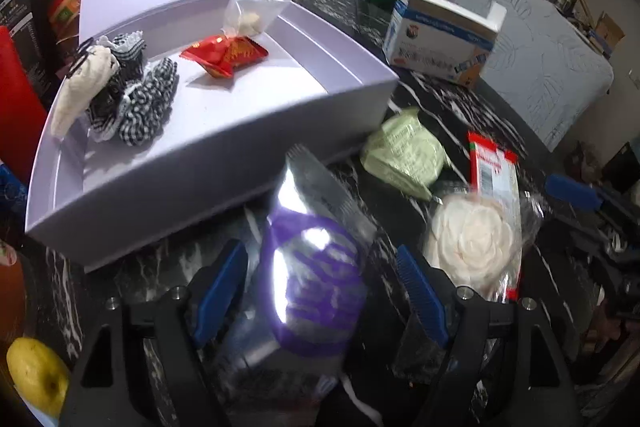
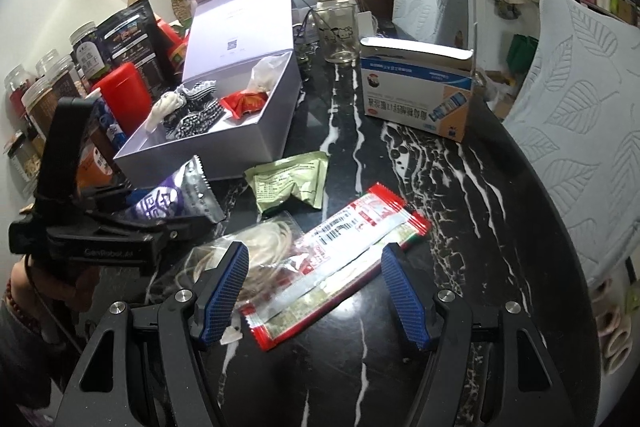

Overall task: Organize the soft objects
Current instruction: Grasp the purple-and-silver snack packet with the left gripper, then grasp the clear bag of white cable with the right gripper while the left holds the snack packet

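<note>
A purple-and-silver snack packet (image 1: 316,267) lies on the black marble table (image 2: 460,207), in front of the open lilac box (image 1: 240,147). My left gripper (image 1: 322,295) is open around it, both blue pads a little clear of its sides. In the right wrist view the same packet (image 2: 172,203) sits by the left gripper (image 2: 120,215). My right gripper (image 2: 314,293) is open over a long red-and-white packet (image 2: 340,247), pads apart from it. A clear bag with a cream item (image 2: 260,239) lies beside it and a green packet (image 2: 292,179) behind it. The box holds checkered cloths (image 1: 140,99), a red packet (image 1: 224,53) and a clear bag.
A blue-and-white carton (image 2: 416,95) and a glass bottle (image 2: 336,27) stand at the back of the table. Jars (image 2: 40,95) and a red canister (image 2: 124,91) crowd the left side. A yellow fruit (image 1: 36,379) lies near left. A pale covered chair (image 2: 580,131) borders the right edge.
</note>
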Available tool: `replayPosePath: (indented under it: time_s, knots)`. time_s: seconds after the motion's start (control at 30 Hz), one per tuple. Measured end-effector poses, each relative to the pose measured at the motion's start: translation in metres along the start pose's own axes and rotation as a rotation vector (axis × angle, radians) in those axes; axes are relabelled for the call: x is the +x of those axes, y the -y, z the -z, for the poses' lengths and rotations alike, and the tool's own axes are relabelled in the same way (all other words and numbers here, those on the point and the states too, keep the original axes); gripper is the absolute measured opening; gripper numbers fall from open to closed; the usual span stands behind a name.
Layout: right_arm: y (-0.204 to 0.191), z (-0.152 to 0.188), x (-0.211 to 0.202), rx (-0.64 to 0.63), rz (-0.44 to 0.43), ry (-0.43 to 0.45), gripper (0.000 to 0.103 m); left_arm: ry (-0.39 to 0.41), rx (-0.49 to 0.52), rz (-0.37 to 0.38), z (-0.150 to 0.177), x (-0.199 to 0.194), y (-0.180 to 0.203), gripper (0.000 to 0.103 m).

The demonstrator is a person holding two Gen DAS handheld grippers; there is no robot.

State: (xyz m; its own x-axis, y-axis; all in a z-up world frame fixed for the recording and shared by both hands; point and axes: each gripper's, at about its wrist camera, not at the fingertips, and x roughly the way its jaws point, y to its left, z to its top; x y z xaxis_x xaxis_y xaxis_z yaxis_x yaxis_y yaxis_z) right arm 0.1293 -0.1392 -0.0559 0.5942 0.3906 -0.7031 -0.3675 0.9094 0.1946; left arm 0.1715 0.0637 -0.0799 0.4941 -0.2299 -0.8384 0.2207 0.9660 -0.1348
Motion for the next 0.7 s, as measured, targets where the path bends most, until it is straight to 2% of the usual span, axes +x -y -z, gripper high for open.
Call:
replayPosePath:
  time_s: [0.23, 0.3, 0.37, 0.57, 0.7]
  knots:
    - [0.006, 0.003, 0.002, 0.016, 0.01, -0.013, 0.07, 0.019, 0.002, -0.018, 0.018, -0.008, 0.01, 0.077]
    - [0.008, 0.004, 0.002, 0.02, 0.013, -0.018, 0.069, 0.037, -0.002, -0.058, 0.022, -0.01, 0.012, 0.064]
    - [0.01, 0.006, 0.001, 0.025, 0.014, -0.022, 0.069, 0.052, 0.001, -0.084, 0.024, -0.013, 0.012, 0.046]
    - [0.013, 0.009, 0.001, 0.039, 0.031, -0.035, 0.07, 0.071, -0.056, -0.055, 0.028, -0.018, 0.011, 0.043]
    - [0.011, 0.01, 0.0, 0.045, 0.005, -0.038, 0.07, 0.082, -0.066, -0.076, 0.033, -0.024, 0.013, 0.043]
